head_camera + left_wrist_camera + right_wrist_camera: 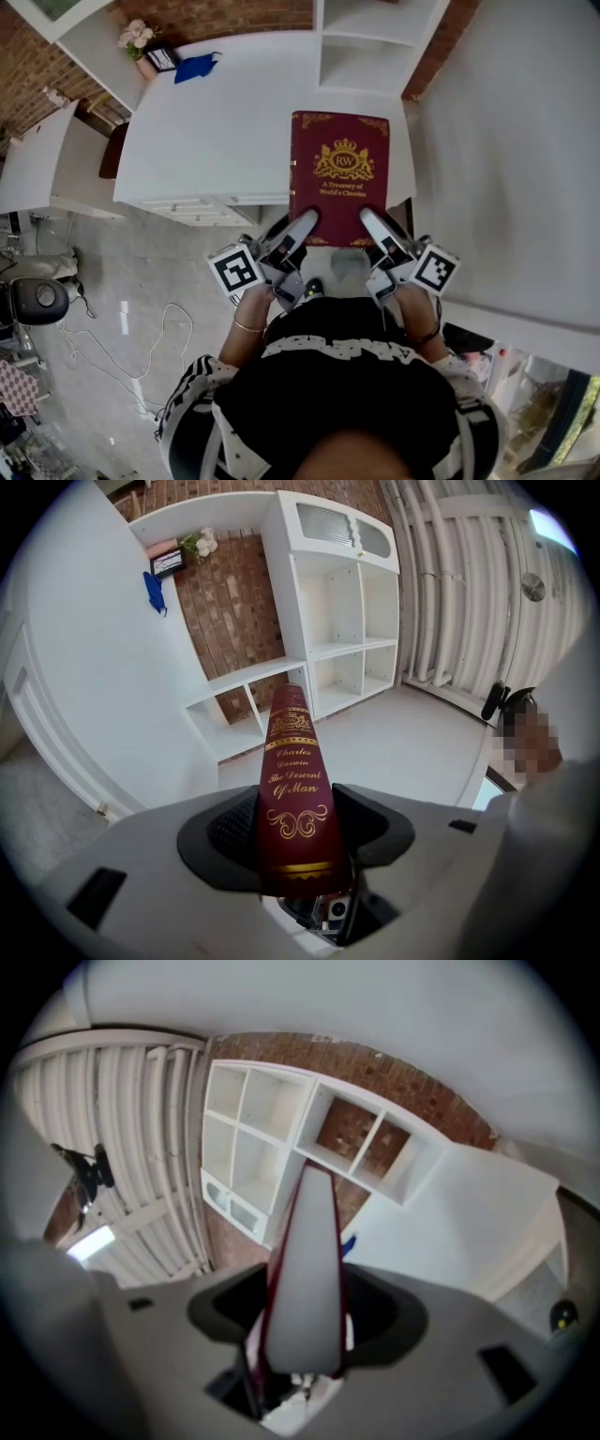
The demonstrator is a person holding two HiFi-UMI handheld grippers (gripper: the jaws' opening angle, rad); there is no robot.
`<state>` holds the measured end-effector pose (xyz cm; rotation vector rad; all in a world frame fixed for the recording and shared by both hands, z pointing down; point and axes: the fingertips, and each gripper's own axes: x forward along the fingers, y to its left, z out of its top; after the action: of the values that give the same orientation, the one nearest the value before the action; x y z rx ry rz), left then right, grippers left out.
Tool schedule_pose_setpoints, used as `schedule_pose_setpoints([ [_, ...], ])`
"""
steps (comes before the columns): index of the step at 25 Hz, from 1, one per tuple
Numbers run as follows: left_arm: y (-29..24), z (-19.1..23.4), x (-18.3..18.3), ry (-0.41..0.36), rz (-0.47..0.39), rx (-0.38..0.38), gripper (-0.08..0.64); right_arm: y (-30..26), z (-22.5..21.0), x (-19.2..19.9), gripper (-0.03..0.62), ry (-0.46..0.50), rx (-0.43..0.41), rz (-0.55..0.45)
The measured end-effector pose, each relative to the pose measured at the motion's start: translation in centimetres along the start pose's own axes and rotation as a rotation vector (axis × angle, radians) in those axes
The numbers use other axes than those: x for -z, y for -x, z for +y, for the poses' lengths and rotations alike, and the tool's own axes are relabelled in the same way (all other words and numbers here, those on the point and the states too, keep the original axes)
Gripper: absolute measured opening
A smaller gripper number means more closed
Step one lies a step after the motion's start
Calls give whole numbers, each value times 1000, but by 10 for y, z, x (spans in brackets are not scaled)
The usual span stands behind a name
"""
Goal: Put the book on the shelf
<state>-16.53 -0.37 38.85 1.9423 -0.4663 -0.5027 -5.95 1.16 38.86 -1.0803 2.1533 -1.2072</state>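
A maroon hardback book [339, 173] with a gold crest lies flat, cover up, held in the air over the near right part of the white desk [216, 122]. My left gripper [302, 225] is shut on its near left corner, and the gold-lettered spine [295, 799] runs out between the black pads. My right gripper [372, 223] is shut on the near right corner, with the white page edge [305, 1288] between its jaws. The white cubby shelf [366, 47] stands just beyond the book, its compartments [342, 621] empty against the brick wall [281, 1129].
On the desk's far left lie a blue cloth [195, 67], a flower pot [139, 42] and a small frame [161, 58]. A brown seat [112, 150] sits left of the desk. A cable [141, 347] trails over the grey floor. A white wall [516, 141] runs along the right.
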Motion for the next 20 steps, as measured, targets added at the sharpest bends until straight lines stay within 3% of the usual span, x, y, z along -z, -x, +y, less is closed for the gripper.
schedule_pose_setpoints([
  [14,-20,17,-7,-28,-50,-65,252,-19,-25,-20,270,-10,-67,62],
  [20,-66,34,-14,-46,-45,-95,252,-26,-61,-54,268,-66,-73,67],
])
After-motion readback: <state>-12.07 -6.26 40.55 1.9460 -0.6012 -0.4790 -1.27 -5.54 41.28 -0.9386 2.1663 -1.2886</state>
